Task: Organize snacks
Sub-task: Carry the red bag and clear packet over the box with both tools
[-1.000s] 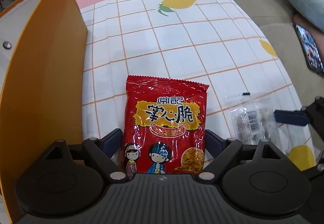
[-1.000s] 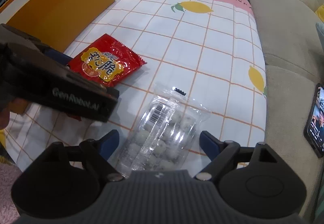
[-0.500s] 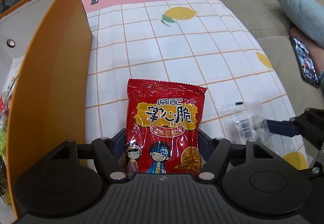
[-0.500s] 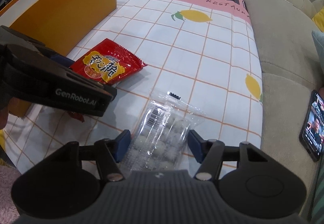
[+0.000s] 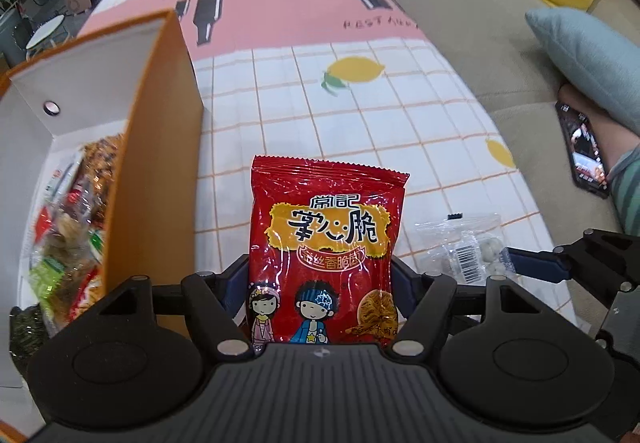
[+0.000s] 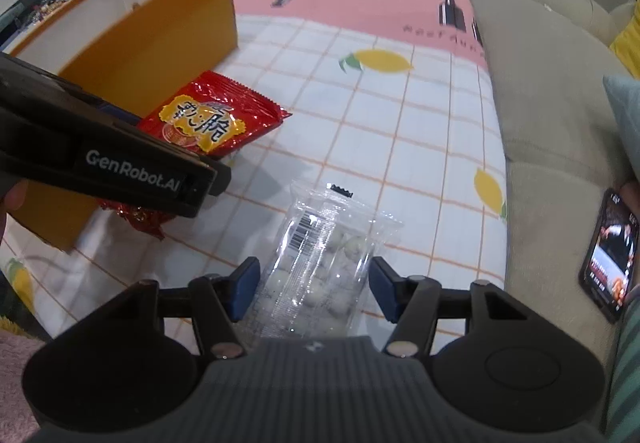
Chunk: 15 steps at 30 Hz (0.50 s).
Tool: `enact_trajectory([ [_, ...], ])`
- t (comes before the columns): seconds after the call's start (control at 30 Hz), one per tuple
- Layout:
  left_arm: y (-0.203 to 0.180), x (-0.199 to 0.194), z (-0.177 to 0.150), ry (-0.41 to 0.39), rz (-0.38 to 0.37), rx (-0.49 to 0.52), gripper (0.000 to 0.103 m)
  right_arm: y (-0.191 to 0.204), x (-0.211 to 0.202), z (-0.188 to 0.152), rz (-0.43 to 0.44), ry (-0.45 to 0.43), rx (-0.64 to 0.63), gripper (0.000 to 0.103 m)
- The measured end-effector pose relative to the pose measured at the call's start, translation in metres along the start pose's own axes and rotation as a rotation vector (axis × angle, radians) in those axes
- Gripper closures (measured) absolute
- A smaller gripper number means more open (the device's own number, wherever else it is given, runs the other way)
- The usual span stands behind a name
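Now, line by line:
Left gripper [image 5: 320, 279]: its blue fingers [image 5: 236, 279] press both side edges of the red snack packet [image 5: 326, 243], pinching it; the body of this gripper also crosses the left of the right wrist view.
Red snack packet: upright between the left fingers, printed face to the camera, top seal pointing toward the far edge of the desk [image 5: 360, 115]; in the right wrist view its free end looks raised off the cloth, just beside the orange box.
Right gripper [image 6: 314, 289]: blue fingers [image 6: 244, 289] sit against the sides of the clear packet [image 6: 324, 255], pinching it about midway; the spread is narrower than the left pair.
Clear packet: transparent bag of pale round pieces with a barcode label, near the desk's right edge, to the right of the red packet and apart from it.
Orange box [image 5: 160, 171]: open-topped, white inside, along the desk's left edge; assorted wrapped snacks [image 5: 68, 243] lie in it.
Desk: covered by a grid cloth with lemons and a pink band.
Phone [image 6: 610, 255]: screen lit, on the sofa [image 6: 540, 83] past the right edge.
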State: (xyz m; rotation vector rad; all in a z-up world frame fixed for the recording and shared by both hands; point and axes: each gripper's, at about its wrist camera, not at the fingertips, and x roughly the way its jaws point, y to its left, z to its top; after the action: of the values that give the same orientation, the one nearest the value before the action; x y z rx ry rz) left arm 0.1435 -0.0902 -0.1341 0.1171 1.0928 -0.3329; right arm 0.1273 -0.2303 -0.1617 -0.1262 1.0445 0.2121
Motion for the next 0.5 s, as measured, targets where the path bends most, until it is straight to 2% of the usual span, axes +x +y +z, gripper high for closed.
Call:
enact_trajectory([
  [0.3, 0.002, -0.042, 0.007, -0.071, 0.018, 0.004, 0.023, 0.005, -0.032, 0.016, -0.012, -0.085, -0.018, 0.046],
  [0.5, 0.022, -0.075, 0.013, -0.127, 0.028, -0.017, 0.023, 0.016, -0.059, 0.040, -0.001, -0.170, -0.048, 0.046],
])
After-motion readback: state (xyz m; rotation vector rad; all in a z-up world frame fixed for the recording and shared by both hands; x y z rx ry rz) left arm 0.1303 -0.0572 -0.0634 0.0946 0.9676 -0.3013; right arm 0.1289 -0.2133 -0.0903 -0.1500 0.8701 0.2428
